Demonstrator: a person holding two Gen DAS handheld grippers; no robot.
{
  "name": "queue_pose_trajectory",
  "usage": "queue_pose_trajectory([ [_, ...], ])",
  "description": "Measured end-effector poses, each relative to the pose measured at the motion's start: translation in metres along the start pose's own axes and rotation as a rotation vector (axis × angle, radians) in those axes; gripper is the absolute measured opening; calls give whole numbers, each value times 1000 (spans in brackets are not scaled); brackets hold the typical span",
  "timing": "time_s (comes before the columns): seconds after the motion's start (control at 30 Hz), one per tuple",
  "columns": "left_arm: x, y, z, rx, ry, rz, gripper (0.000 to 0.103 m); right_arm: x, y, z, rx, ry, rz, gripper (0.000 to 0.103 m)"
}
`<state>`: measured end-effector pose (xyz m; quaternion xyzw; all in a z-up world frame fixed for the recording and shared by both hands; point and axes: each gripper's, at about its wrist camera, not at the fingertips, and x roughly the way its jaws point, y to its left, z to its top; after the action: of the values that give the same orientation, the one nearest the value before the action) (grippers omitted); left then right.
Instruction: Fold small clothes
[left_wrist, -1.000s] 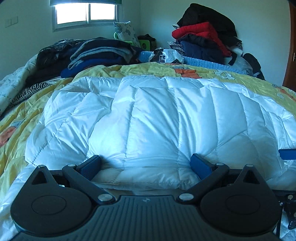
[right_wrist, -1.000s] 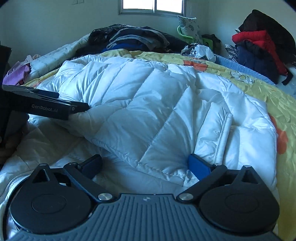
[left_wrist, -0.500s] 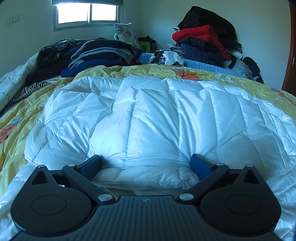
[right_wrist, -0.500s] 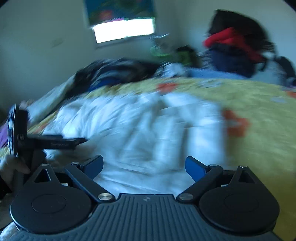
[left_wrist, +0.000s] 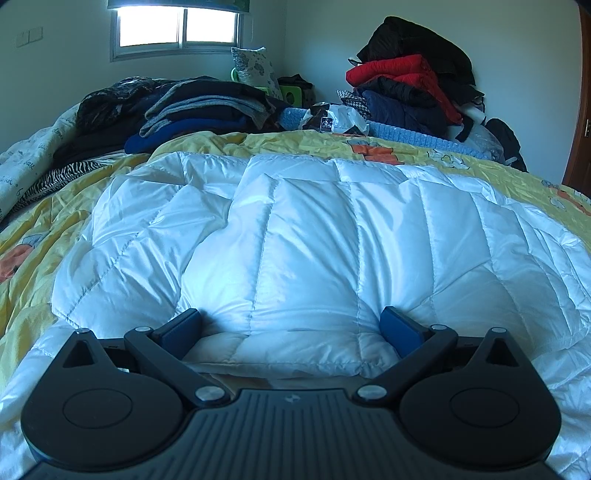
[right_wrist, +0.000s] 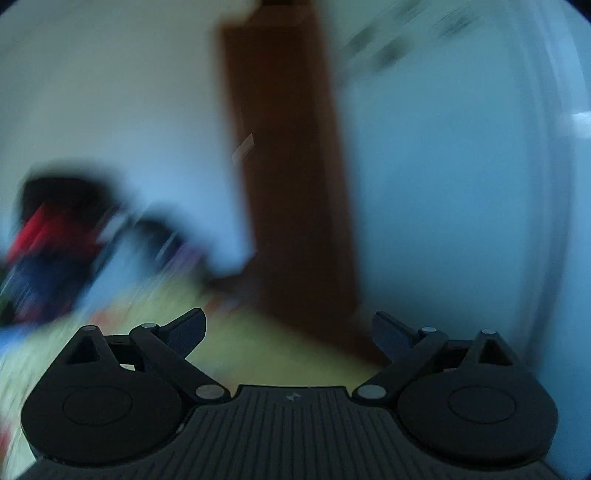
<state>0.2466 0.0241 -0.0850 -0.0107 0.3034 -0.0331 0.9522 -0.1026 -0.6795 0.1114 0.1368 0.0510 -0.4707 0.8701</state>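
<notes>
Left tongs (left_wrist: 291, 326) low at 6 o'clock, jaws spread wide, blue pads (left_wrist: 397, 330) pressed into the near edge of the white puffer jacket (left_wrist: 314, 236); nothing clamped. Jacket lies spread across the yellow bedspread (left_wrist: 37, 236), filling the middle of the bed. Dark folded clothes (left_wrist: 199, 107) at 11 o'clock, red and black heap (left_wrist: 410, 77) at 1 o'clock. Right tongs (right_wrist: 288, 330) jaws apart, empty, view badly blurred; brown door (right_wrist: 291, 177) at 12 o'clock.

White quilted jacket (left_wrist: 332, 240), yellow cartoon-print bedspread (left_wrist: 44, 229), blue fingers (left_wrist: 397, 328)
</notes>
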Motion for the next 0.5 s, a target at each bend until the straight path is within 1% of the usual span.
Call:
queue_pose_trajectory([
  [0.03, 0, 0, 0, 1, 0, 1, 103, -10, -9, 13, 32, -87, -32, 99],
  [0.1, 0, 0, 0, 1, 0, 1, 103, -34, -17, 34, 83, -280, -52, 103],
  [0.17, 0, 0, 0, 1, 0, 0, 103, -55, -6, 40, 66, -418, -20, 102],
  [0.2, 0, 0, 0, 1, 0, 1, 103, -59, 4, 36, 39, -448, 14, 102],
  [0.23, 0, 0, 0, 1, 0, 1, 103, -62, 19, 27, -7, -453, 69, 103],
  [0.27, 0, 0, 0, 2, 0, 1, 103, -60, 33, 16, -56, -435, 123, 102],
  [0.3, 0, 0, 0, 2, 0, 2, 103, -57, 53, -1, -129, -390, 196, 102],
  [0.37, 0, 1, 0, 1, 0, 1, 103, -50, 91, -42, -274, -265, 330, 102],
  [0.4, 0, 0, 0, 1, 0, 1, 103, -47, 113, -69, -347, -177, 405, 102],
  [0.47, 0, 0, 0, 1, 0, 2, 103, -49, 153, -123, -451, -11, 549, 102],
  [0.5, 0, 0, 0, 1, 0, 2, 103, -56, 171, -144, -487, 46, 612, 101],
])
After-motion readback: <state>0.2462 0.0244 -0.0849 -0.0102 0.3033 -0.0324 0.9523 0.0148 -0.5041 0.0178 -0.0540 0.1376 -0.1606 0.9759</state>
